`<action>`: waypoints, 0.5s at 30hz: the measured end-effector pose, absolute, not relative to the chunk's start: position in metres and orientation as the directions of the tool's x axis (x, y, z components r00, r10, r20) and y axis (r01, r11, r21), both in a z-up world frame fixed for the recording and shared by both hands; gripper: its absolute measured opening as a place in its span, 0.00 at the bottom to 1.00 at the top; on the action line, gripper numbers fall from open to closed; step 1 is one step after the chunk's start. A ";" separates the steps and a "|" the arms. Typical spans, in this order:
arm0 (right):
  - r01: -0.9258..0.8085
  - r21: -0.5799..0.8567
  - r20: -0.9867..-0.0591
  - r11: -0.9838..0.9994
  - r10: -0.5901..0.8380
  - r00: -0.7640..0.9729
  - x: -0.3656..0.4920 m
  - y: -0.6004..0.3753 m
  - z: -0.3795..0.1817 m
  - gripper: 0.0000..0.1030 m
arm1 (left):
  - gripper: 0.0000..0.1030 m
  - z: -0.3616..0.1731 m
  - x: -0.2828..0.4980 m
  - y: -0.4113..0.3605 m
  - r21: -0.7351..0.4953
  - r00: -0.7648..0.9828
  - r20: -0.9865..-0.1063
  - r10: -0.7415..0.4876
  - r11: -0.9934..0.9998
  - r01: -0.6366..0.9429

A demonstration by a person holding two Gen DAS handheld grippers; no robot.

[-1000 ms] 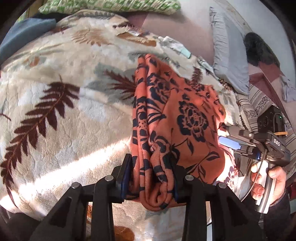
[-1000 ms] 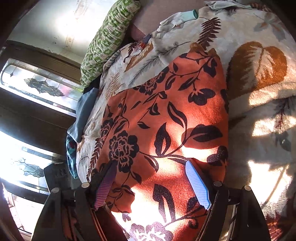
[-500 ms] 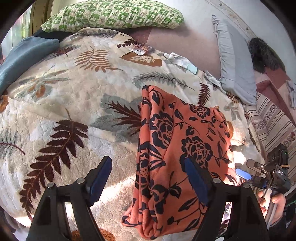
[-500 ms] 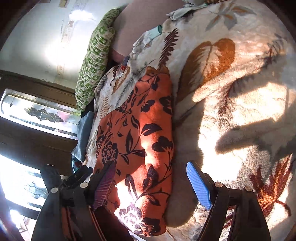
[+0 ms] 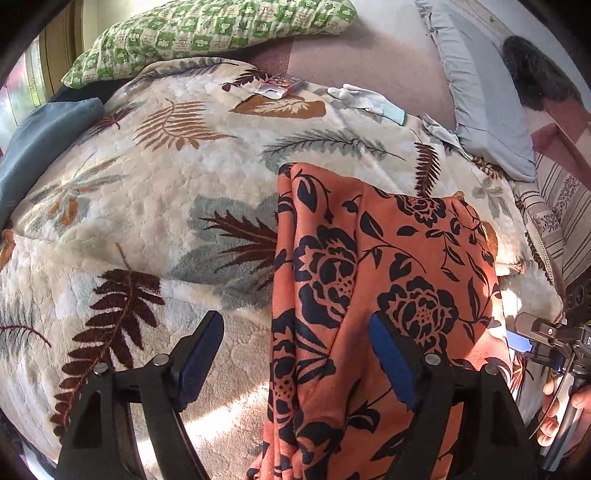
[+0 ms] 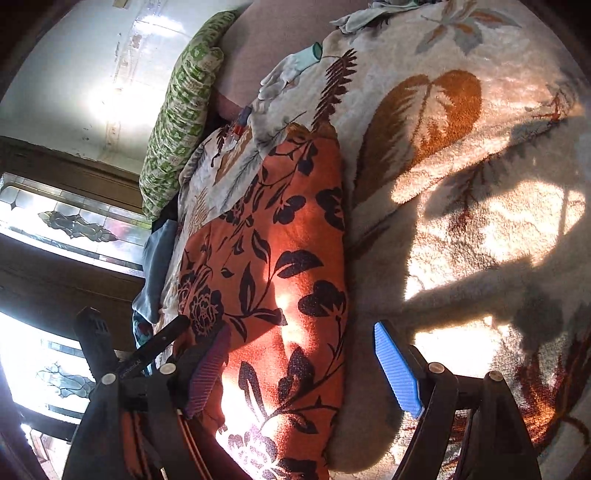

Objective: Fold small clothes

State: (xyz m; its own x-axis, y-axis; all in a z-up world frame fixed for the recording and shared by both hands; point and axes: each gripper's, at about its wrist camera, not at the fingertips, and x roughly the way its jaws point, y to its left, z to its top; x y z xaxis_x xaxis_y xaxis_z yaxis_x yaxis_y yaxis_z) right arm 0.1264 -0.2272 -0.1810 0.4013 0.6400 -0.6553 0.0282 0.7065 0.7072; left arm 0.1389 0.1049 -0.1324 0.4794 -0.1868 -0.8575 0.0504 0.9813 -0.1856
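Note:
An orange garment with dark blue flowers (image 5: 373, 280) lies folded into a long strip on a leaf-patterned blanket (image 5: 140, 206). My left gripper (image 5: 295, 362) is open and empty, hovering over the garment's near left edge. In the right wrist view the same garment (image 6: 280, 280) lies flat, and my right gripper (image 6: 303, 369) is open and empty above its near end. The right gripper also shows in the left wrist view (image 5: 546, 339), held in a hand at the right edge.
A green checked pillow (image 5: 207, 33) lies at the head of the bed. A grey pillow (image 5: 484, 92) lies at the right, a blue cloth (image 5: 40, 136) at the left. A small packet (image 5: 277, 86) and pale gloves (image 5: 369, 101) rest on the blanket's far part.
My left gripper let go of the garment's bunched end, opened and pulled back. My right gripper drew back off the garment toward its edge. The garment now lies flat on the blanket.

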 end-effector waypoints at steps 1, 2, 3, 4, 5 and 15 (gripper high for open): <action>0.030 0.706 -0.658 0.707 0.641 0.396 0.129 -0.225 -0.183 0.79 | 0.79 -0.134 0.140 0.104 -0.194 0.472 -0.860 -0.194 0.980 0.050; 0.033 0.706 -0.661 0.708 0.641 0.389 0.131 -0.223 -0.186 0.79 | 0.79 -0.137 0.141 0.103 -0.208 0.465 -0.861 -0.208 0.977 0.052; 0.037 0.705 -0.665 0.708 0.643 0.379 0.134 -0.219 -0.189 0.79 | 0.80 -0.141 0.143 0.101 -0.230 0.448 -0.864 -0.232 0.971 0.059; 0.039 0.705 -0.668 0.708 0.646 0.368 0.138 -0.214 -0.194 0.79 | 0.80 -0.147 0.146 0.099 -0.262 0.418 -0.869 -0.264 0.963 0.064; 0.035 0.708 -0.668 0.705 0.653 0.355 0.141 -0.208 -0.198 0.79 | 0.80 -0.154 0.148 0.098 -0.303 0.382 -0.873 -0.303 0.951 0.062; -0.183 0.537 -0.743 0.823 0.565 0.359 0.136 -0.162 -0.145 0.39 | 0.31 -0.109 0.135 0.074 -0.336 0.447 -0.820 -0.358 0.933 0.130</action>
State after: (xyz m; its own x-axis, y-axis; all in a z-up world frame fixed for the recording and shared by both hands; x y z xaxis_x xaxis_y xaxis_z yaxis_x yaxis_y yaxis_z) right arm 0.1362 -0.1623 -0.1450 0.3588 0.5649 -0.7431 -0.1831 0.8232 0.5373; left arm 0.1347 0.0745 -0.1092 0.4475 -0.3575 -0.8197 0.1296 0.9329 -0.3361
